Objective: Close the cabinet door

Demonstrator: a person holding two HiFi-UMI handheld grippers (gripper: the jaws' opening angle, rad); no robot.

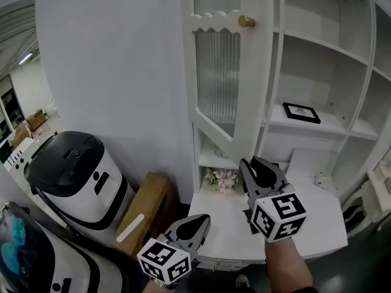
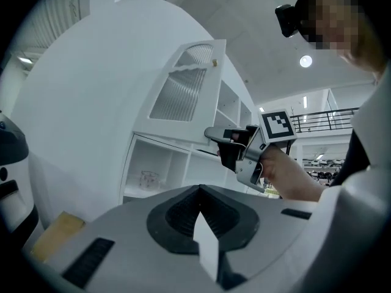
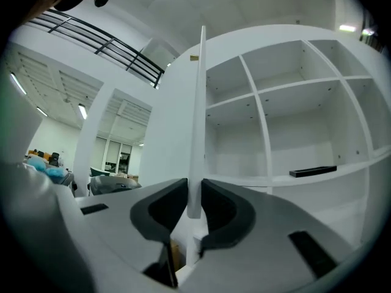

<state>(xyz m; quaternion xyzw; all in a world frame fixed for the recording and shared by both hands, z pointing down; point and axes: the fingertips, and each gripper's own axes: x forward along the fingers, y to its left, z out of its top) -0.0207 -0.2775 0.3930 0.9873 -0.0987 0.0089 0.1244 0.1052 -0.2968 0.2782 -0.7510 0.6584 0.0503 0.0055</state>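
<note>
Pinching cabinet door (image 1: pixel 227 78) edge, right tool (image 1: pixel 255 162); left tool (image 1: pixel 201 220) clenched; framed picture (image 1: pixel 301 112) behind.

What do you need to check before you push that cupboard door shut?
1. Right gripper grips the cabinet door at its lower edge: ok, clamped.
2. Left gripper clear of the door: ok, shut and empty.
3. Picture frame lies back on its shelf, out of the door's way: ok.
4. Gold knob free: ok.
5. Door closed: not ok, it stands open.
</note>
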